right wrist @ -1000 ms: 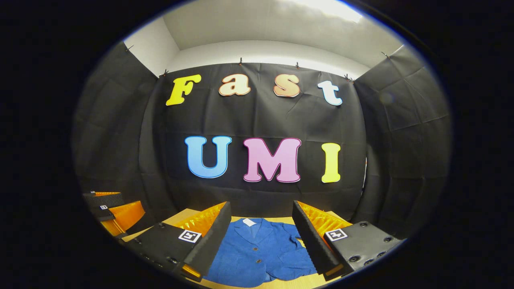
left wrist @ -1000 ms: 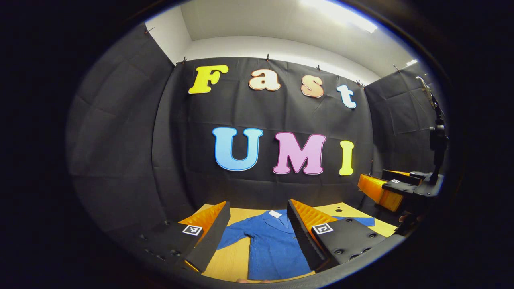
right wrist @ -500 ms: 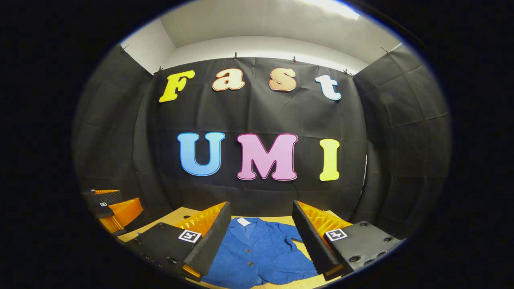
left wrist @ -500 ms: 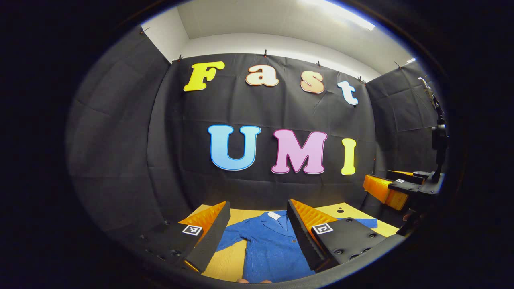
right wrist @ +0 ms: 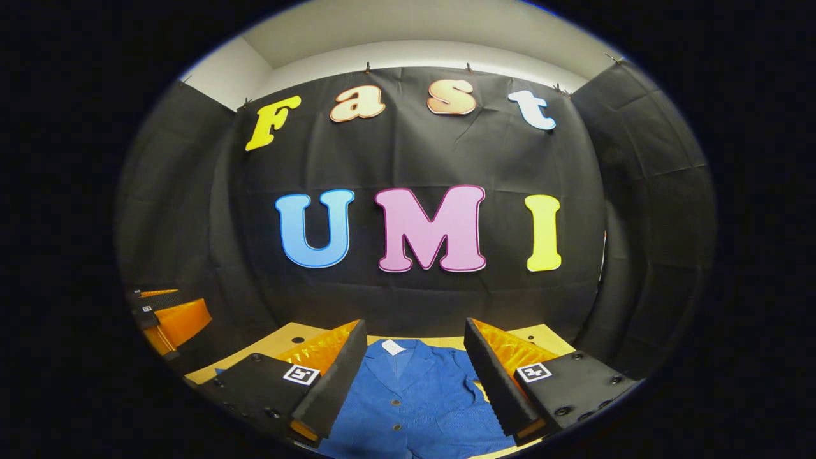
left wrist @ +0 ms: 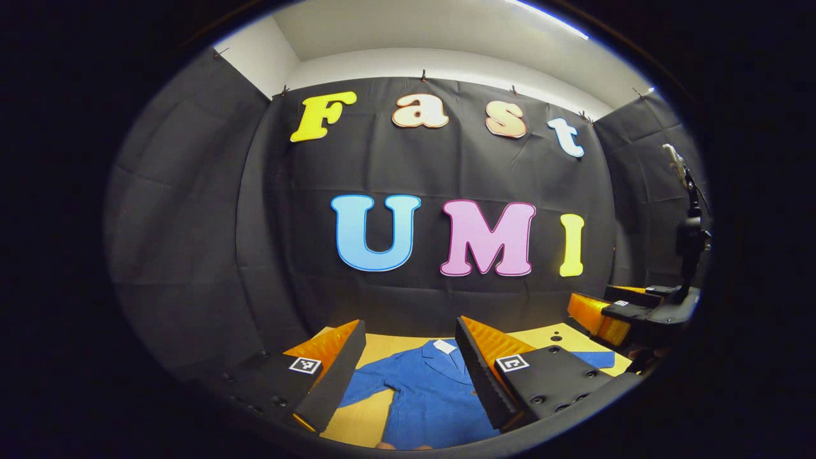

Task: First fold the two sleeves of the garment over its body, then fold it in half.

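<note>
I am holding my left gripper above the near edge of the table, its two fingers standing wide apart with nothing between them. Through that gap I am looking at the jacket, which is lying flat on the table with its collar toward the wall and a small white tag at the neck. One sleeve is stretching out sideways from the jacket, still unfolded, and the other sleeve is poking out past my finger on the far side of the jacket.

I am holding my right gripper over the jacket too, its fingers likewise spread wide and gripping nothing. Between them the jacket's front is showing, with the collar, the tag and a row of buttons running down the middle. The jacket is lying apart from both pairs of fingers, below them.

In the left gripper view my right gripper is hanging off to the side of the jacket, and in the right gripper view my left gripper is hanging off to the jacket's other side, beyond the table corner.
</note>
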### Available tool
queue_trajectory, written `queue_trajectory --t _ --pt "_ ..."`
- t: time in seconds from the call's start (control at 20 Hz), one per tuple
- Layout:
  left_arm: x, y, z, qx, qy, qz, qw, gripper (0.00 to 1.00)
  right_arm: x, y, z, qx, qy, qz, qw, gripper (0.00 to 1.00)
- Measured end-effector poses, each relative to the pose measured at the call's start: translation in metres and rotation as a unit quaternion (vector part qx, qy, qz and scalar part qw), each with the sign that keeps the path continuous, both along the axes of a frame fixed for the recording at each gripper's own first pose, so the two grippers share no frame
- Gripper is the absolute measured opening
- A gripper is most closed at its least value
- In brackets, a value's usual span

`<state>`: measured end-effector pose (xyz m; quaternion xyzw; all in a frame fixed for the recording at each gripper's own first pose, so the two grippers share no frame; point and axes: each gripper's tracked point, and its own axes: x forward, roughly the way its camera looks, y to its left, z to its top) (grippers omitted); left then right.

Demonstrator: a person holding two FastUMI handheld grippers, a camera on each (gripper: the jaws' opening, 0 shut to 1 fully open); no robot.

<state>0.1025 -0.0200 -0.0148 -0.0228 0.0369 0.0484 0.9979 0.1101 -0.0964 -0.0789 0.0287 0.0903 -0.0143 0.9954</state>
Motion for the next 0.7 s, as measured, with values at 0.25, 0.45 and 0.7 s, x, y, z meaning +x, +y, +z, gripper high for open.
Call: queue_trajectory --t 0.25,0.45,0.7 --pt "0.033 -0.020 -0.004 0.011 0.013 0.006 1.000 0.82 0.044 -0.079 -0.063 0.029 0.060 -0.060 0.996 0.96" --pt "0.059 -0.042 -0.014 0.024 0.036 0.008 0.999 0.82 0.063 -0.193 -0.128 0.031 0.112 -0.160 0.980 0.97" --pt "0.091 -0.081 -0.031 0.035 0.067 -0.016 0.997 0.82 0.031 -0.353 -0.234 -0.012 0.211 -0.290 0.933 0.96"
